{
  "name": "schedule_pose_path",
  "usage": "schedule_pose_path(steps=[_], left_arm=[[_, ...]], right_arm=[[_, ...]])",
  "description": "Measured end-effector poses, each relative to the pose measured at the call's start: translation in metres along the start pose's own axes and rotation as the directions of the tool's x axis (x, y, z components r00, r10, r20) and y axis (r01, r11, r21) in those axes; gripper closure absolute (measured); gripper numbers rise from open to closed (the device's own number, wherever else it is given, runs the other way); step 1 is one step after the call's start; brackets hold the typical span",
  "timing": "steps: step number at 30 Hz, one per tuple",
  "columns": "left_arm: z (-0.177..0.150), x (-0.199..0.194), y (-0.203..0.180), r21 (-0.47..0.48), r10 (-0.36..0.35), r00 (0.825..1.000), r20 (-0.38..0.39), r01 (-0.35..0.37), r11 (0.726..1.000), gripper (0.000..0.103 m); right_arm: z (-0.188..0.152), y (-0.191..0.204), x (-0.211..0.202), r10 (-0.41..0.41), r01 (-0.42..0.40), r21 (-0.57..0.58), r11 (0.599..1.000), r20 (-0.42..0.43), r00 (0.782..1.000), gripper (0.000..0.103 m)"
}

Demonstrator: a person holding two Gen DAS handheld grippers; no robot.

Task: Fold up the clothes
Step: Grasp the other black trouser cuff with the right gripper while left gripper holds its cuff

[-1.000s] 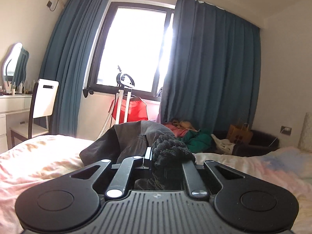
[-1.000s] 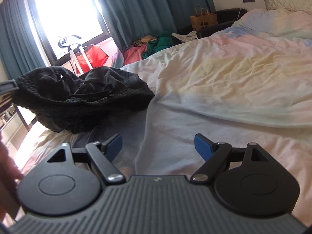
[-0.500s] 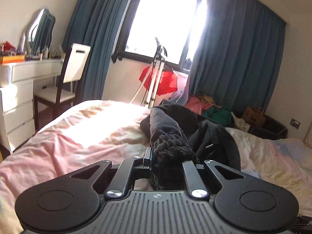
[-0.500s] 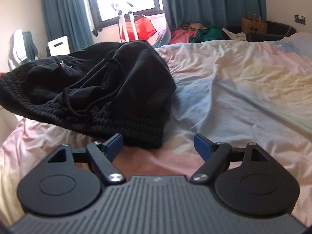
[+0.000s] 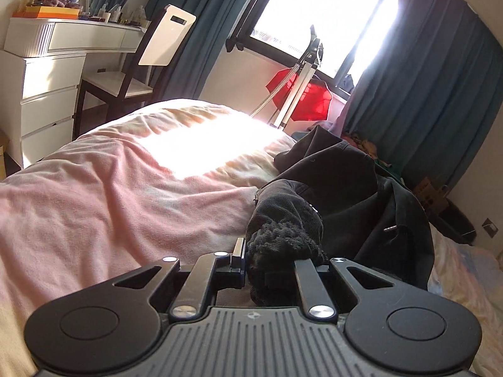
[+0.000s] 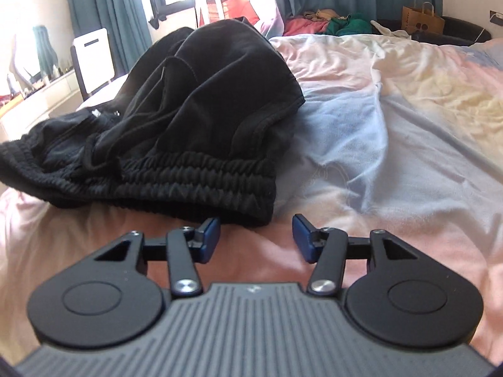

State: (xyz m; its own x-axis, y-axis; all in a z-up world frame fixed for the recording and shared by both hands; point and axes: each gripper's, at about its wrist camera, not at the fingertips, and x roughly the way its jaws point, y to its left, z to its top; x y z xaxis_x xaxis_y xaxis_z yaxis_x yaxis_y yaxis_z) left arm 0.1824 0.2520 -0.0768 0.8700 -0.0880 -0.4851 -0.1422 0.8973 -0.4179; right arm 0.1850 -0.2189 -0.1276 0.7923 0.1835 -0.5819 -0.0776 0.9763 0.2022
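Left claw (image 5: 270, 260) clamps black shorts' waistband (image 5: 279, 238); right claw (image 6: 256, 235) closing, empty.

Your left gripper (image 5: 270, 264) clamps the garment's waistband (image 5: 283, 235) on the bed (image 5: 110, 188), while your closing right gripper (image 6: 256, 235) sits just before that waistband, dresser (image 5: 50, 72) behind.

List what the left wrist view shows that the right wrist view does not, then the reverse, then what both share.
Only the left wrist view: the left tool shut on the ribbed waistband of the black trousers, and the white drawers.

Only the right wrist view: the right tool, closing with nothing between its pads, just short of the waistband, and the green clothes.

Both: trousers, pastel bedsheet, white chair, blue curtains, paper bag.
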Motion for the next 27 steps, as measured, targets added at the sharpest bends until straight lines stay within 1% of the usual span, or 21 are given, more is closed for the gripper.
schedule_pose_path(steps=[3, 4, 6, 7, 8, 9, 10, 11, 12, 13, 15, 17, 19, 20, 21, 22, 23, 24, 26, 27], left_arm=[[0.003, 0.003, 0.002, -0.028, 0.002, 1.0, -0.006, -0.002, 1.0, 0.092], [0.003, 0.004, 0.002, -0.031, 0.008, 1.0, -0.009, -0.008, 0.999, 0.092], [0.003, 0.007, 0.0, -0.036, 0.018, 1.0, -0.017, -0.018, 0.999, 0.092], [0.003, 0.008, -0.002, -0.039, 0.022, 1.0, -0.022, -0.023, 0.999, 0.092], [0.003, 0.009, -0.002, -0.04, 0.026, 0.999, -0.025, -0.027, 0.999, 0.092], [0.002, 0.009, -0.002, -0.039, 0.03, 0.999, -0.025, -0.031, 0.999, 0.092], [0.001, 0.009, -0.002, -0.037, 0.034, 0.999, -0.024, -0.035, 0.999, 0.092], [0.001, 0.009, -0.001, -0.035, 0.035, 0.999, -0.025, -0.036, 0.999, 0.092], [0.0, 0.009, -0.001, -0.035, 0.034, 0.999, -0.029, -0.035, 0.999, 0.092], [0.0, 0.01, -0.001, -0.034, 0.033, 0.999, -0.033, -0.034, 0.999, 0.092], [0.0, 0.008, 0.0, -0.033, 0.019, 0.998, -0.054, -0.021, 0.999, 0.091], [-0.001, 0.003, -0.001, -0.01, 0.027, 0.998, -0.064, -0.027, 1.0, 0.083], [-0.003, -0.005, -0.006, 0.046, 0.064, 0.996, -0.068, -0.061, 0.997, 0.067], [-0.005, -0.009, -0.009, 0.074, 0.077, 0.995, -0.07, -0.072, 0.995, 0.066], [-0.005, -0.014, -0.011, 0.1, 0.079, 0.994, -0.08, -0.071, 0.992, 0.061], [-0.006, -0.019, -0.014, 0.121, 0.077, 0.992, -0.095, -0.066, 0.99, 0.053], [-0.006, -0.024, -0.015, 0.126, 0.077, 0.992, -0.104, -0.064, 0.99, 0.048], [-0.006, -0.031, -0.016, 0.125, 0.074, 0.991, -0.11, -0.06, 0.99, 0.038], [-0.006, -0.043, -0.017, 0.116, 0.065, 0.99, -0.122, -0.051, 0.992, 0.031], [-0.006, -0.049, -0.016, 0.103, 0.057, 0.99, -0.127, -0.044, 0.994, 0.025]], right_arm=[[0.004, 0.0, 0.015, 0.007, -0.007, 0.005, 1.0, 0.001, 1.0, 0.051], [0.004, 0.001, 0.021, 0.006, -0.006, 0.001, 1.0, -0.001, 1.0, 0.056], [0.004, 0.003, 0.032, 0.003, -0.003, -0.011, 1.0, -0.001, 1.0, 0.056], [0.005, 0.004, 0.036, 0.006, -0.005, -0.024, 1.0, 0.014, 1.0, 0.059], [0.006, 0.006, 0.038, 0.009, -0.007, -0.036, 0.999, 0.035, 0.999, 0.067], [0.008, 0.008, 0.039, 0.011, -0.008, -0.044, 0.999, 0.054, 0.998, 0.068], [0.009, 0.011, 0.039, 0.008, -0.004, -0.048, 0.999, 0.074, 0.997, 0.07], [0.011, 0.012, 0.038, 0.002, 0.003, -0.051, 0.999, 0.095, 0.996, 0.079], [0.013, 0.013, 0.035, 0.004, 0.001, -0.046, 0.999, 0.107, 0.994, 0.08], [0.015, 0.013, 0.032, 0.011, -0.007, -0.038, 0.999, 0.114, 0.993, 0.085], [0.02, 0.012, 0.024, 0.018, -0.015, -0.021, 1.0, 0.131, 0.991, 0.087], [0.024, 0.011, 0.015, 0.016, -0.016, -0.005, 1.0, 0.154, 0.988, 0.088], [0.026, 0.009, 0.007, 0.018, -0.021, 0.011, 1.0, 0.169, 0.985, 0.089], [0.027, 0.009, 0.003, 0.017, -0.019, 0.011, 1.0, 0.172, 0.985, 0.089], [0.027, 0.009, 0.0, 0.015, -0.017, 0.009, 1.0, 0.173, 0.985, 0.089], [0.027, 0.009, -0.003, 0.014, -0.015, 0.004, 1.0, 0.174, 0.985, 0.089], [0.027, 0.009, -0.006, 0.014, -0.014, -0.002, 1.0, 0.175, 0.984, 0.089], [0.027, 0.009, -0.008, 0.013, -0.013, -0.005, 1.0, 0.17, 0.985, 0.089], [0.025, 0.008, -0.009, 0.005, -0.003, -0.01, 1.0, 0.146, 0.989, 0.089], [0.024, 0.007, -0.009, 0.001, 0.0, -0.008, 1.0, 0.133, 0.991, 0.089]])
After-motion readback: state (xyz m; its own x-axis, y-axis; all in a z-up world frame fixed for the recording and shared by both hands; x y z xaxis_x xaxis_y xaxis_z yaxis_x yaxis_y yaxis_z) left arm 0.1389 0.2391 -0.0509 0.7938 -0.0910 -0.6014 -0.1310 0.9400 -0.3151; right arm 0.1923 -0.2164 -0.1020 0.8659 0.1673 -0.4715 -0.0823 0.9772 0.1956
